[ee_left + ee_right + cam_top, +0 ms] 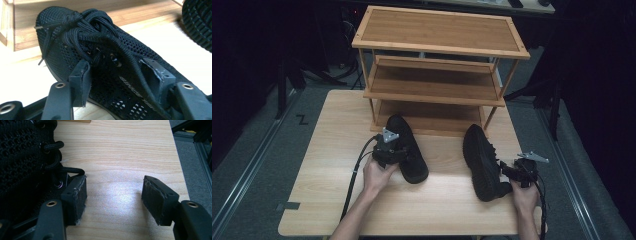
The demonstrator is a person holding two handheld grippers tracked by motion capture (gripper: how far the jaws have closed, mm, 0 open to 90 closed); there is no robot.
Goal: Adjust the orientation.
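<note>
left gripper [117, 75] jaws straddle the knit-mesh black shoe [105, 50]; right gripper [113, 195] gapes wide beside the other shoe [22, 162], holding nothing.

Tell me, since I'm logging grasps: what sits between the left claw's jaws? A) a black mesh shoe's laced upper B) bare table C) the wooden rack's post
A: the left claw has its jaws on either side of the black mesh shoe, at its laces.

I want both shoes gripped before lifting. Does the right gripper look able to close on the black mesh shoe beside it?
Probably not yet: the right gripper stands open over bare wooden table, with the black mesh shoe outside its left jaw. Nothing blocks shifting sideways onto it.
</note>
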